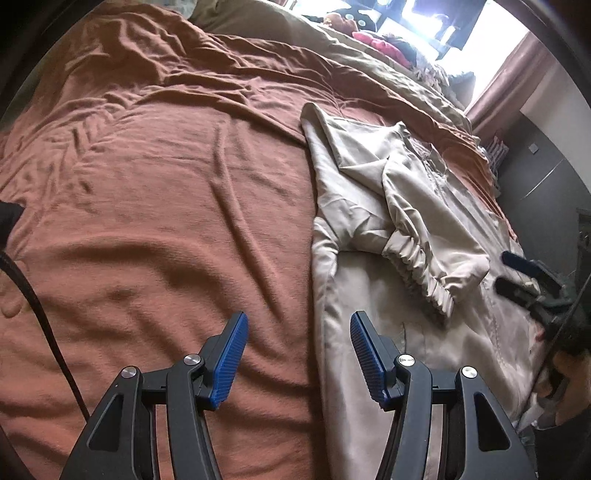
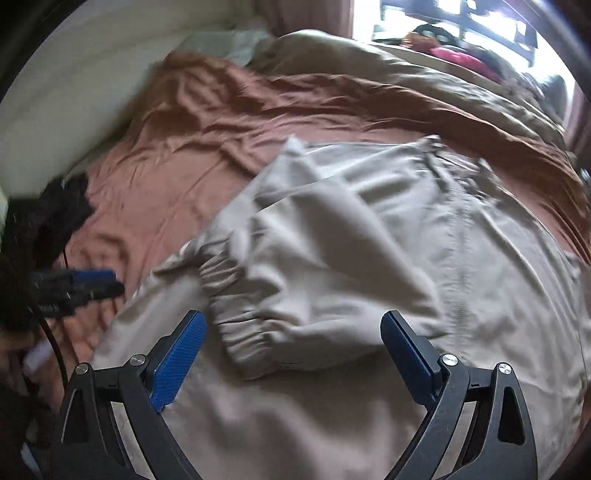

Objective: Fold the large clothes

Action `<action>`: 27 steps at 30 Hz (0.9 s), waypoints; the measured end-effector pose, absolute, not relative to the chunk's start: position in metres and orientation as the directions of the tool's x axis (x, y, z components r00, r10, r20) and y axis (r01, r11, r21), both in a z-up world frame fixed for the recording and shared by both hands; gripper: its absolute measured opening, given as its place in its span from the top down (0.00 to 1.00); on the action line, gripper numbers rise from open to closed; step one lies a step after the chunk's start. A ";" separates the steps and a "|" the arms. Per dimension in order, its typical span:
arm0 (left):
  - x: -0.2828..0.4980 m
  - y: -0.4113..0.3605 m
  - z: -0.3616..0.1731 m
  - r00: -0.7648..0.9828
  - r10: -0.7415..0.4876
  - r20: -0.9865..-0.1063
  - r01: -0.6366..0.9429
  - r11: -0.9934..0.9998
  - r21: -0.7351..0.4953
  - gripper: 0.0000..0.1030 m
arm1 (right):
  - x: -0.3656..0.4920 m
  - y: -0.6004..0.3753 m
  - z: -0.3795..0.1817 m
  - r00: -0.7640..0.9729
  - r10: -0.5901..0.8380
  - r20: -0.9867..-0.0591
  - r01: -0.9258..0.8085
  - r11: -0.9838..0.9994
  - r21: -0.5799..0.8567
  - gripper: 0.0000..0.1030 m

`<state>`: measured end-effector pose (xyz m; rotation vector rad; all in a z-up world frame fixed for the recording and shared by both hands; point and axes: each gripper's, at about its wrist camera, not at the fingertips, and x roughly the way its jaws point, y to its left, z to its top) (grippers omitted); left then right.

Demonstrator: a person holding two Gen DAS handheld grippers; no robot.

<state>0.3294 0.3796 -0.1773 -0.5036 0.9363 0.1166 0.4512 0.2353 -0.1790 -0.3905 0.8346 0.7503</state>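
A large beige jacket (image 1: 388, 206) (image 2: 369, 240) lies spread on the bed. One sleeve is folded across its body, with the elastic cuff (image 1: 424, 273) (image 2: 243, 328) on top. My left gripper (image 1: 299, 332) hovers open over the jacket's left edge and the blanket, with nothing between its fingers. It shows blurred at the left of the right wrist view (image 2: 92, 284). My right gripper (image 2: 293, 332) stands wide open just above the folded sleeve. The cuff lies between the blue pads and neither pad presses it. The right gripper also shows at the right edge of the left wrist view (image 1: 517, 273).
A wrinkled brown blanket (image 1: 166, 184) (image 2: 184, 147) covers the bed. An olive duvet (image 1: 295, 33) and a pile of coloured clothes (image 1: 380, 44) lie at the far end by a bright window. A black cable (image 1: 33, 295) hangs at left. A dark cabinet (image 1: 543, 192) stands right.
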 end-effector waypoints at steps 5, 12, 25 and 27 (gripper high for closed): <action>0.319 0.393 -0.179 0.601 -0.115 -0.791 -0.329 0.866 -0.377 0.42 | 0.437 0.274 -0.203 0.393 0.398 -0.829 -0.782 0.619 -0.073 0.08; 0.312 0.401 -0.182 0.594 -0.116 -0.796 -0.346 0.856 -0.383 0.42 | 0.458 0.297 -0.244 0.375 0.282 -0.883 -0.751 0.652 -0.110 0.63; 0.344 0.383 -0.174 0.588 -0.110 -0.801 -0.313 0.883 -0.351 0.42 | 0.480 0.176 -0.160 0.415 0.512 -0.752 -0.656 0.742 0.142 0.84; 0.354 0.377 -0.174 0.577 -0.104 -0.810 -0.304 0.893 -0.331 0.42 | 0.488 0.145 -0.146 0.439 0.540 -0.718 -0.613 0.764 0.200 0.84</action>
